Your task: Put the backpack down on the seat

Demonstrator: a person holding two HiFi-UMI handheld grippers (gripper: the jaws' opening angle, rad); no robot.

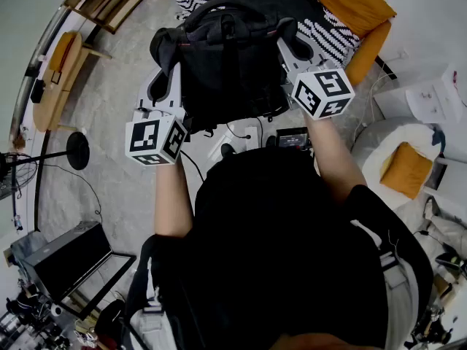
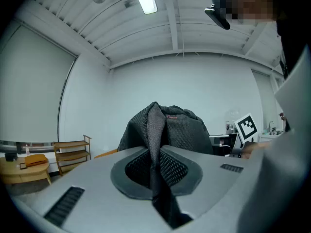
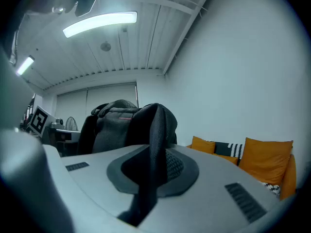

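Grey stone floor (image 1: 109, 115) fills the head view, with a sofa (image 1: 350, 6) at the far side carrying orange cushions and a black-and-white striped throw (image 1: 330, 31)

Backpack (image 1: 226, 64), black, is raised in front of the person, between the two tongs. Its far edge overlaps the striped throw in the head view. Cannot tell whether it touches the sofa. In the right gripper view the orange cushions sit beyond the pack, to the right

Left gripper (image 1: 166, 75) is at the pack's left flank and right gripper (image 1: 295, 53) at its right flank, both hard against the fabric

Left gripper view: jaws clenched on a mesh strap (image 2: 155, 144) that runs up between them to the pack's body (image 2: 180, 130)

Right gripper view: jaws clenched on a padded strap (image 3: 156, 140), pack body (image 3: 114, 123) just behind and left of it

Marker cubes, left (image 1: 155, 138) and right (image 1: 322, 91), sit nearer the person than the pack
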